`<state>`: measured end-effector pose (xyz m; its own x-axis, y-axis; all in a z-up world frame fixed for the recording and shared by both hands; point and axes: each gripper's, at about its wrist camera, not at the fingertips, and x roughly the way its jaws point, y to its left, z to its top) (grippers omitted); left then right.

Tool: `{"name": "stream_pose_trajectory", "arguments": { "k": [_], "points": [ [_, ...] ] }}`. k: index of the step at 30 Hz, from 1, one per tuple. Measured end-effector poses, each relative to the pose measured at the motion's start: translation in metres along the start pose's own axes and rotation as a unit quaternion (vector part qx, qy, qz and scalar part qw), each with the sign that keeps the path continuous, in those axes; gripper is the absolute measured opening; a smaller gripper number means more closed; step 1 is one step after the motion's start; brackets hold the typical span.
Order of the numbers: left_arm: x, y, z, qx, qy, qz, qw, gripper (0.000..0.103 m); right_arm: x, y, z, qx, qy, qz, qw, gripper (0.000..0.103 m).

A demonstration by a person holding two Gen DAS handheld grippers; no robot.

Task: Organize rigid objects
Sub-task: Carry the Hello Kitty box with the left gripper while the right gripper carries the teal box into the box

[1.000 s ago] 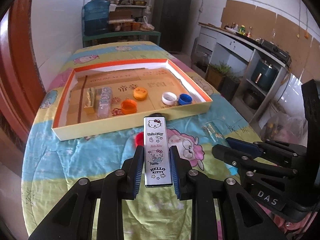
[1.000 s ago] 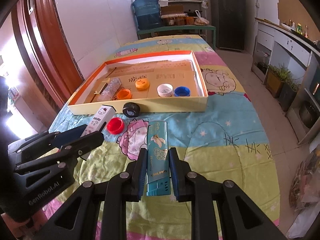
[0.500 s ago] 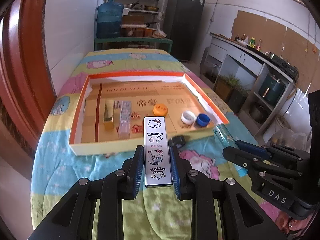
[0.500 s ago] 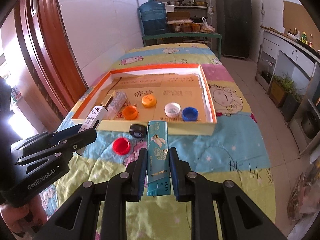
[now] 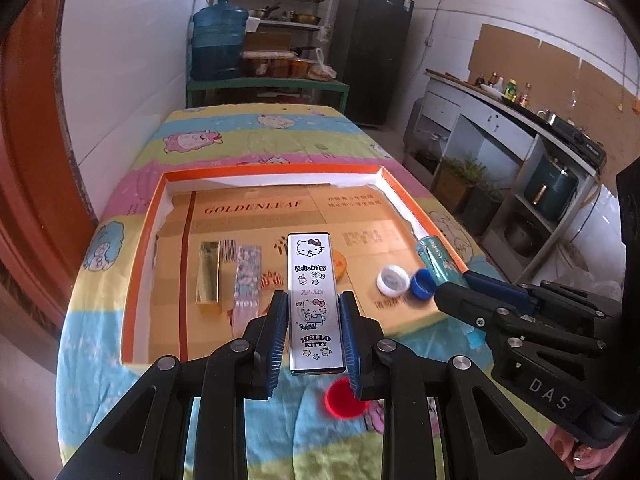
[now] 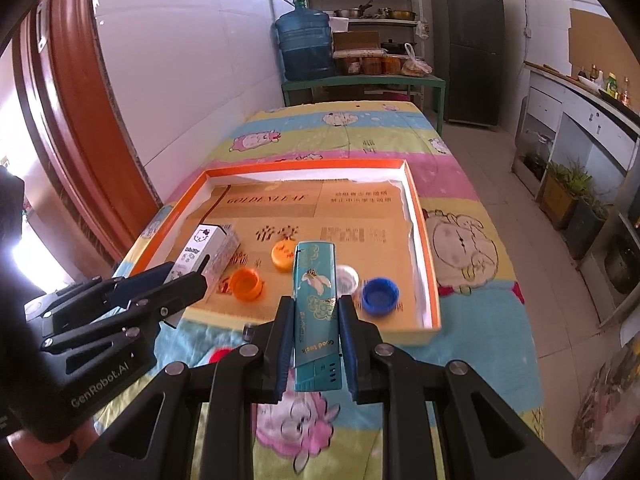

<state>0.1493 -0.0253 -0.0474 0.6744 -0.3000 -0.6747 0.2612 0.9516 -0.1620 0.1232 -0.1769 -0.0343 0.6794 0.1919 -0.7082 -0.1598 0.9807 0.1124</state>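
The left hand-held gripper [image 5: 313,320] pinches a white Hello Kitty lighter [image 5: 313,296] by its long sides, blue pads pressed against both edges, the lighter lying lengthwise along the fingers and reaching out past their tips. It hangs over the near edge of an orange-rimmed shallow box [image 5: 140,240] that sits on the desk [image 5: 100,360], which is covered by a cartoon-print cloth. The right hand-held gripper [image 6: 313,320] is pressed together on a teal lighter [image 6: 316,312] in the same way, its far end projecting over the box's near wall.

Inside the box, on the cardboard lining, lie a gold lighter [image 5: 208,276] and a clear patterned lighter [image 5: 247,280] side by side toward the left wall. Toward the near right corner sit a white bottle cap [image 5: 393,280] and a blue bottle cap [image 5: 423,283], touching or nearly so. Two orange bottle caps [image 6: 246,284] rest between the lighters and those caps.

Outside the box, on the cloth by the near edge of the desk, lies a red bottle cap [image 5: 340,398], just below the left gripper's fingers.
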Motion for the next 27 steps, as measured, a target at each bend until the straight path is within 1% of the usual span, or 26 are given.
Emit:
{"name": "stream_pose_trajectory", "arguments": {
  "k": [14, 27],
  "points": [
    [0.042, 0.006, 0.021, -0.019, 0.013, 0.0, 0.9997, 0.026, 0.048, -0.003, 0.025, 0.01, 0.013, 0.019, 1.0, 0.022],
    [0.067, 0.007, 0.022, -0.017, 0.032, 0.008, 0.9993, 0.026, 0.077, -0.011, 0.026, 0.014, 0.036, 0.016, 0.999, 0.022]
  ]
}}
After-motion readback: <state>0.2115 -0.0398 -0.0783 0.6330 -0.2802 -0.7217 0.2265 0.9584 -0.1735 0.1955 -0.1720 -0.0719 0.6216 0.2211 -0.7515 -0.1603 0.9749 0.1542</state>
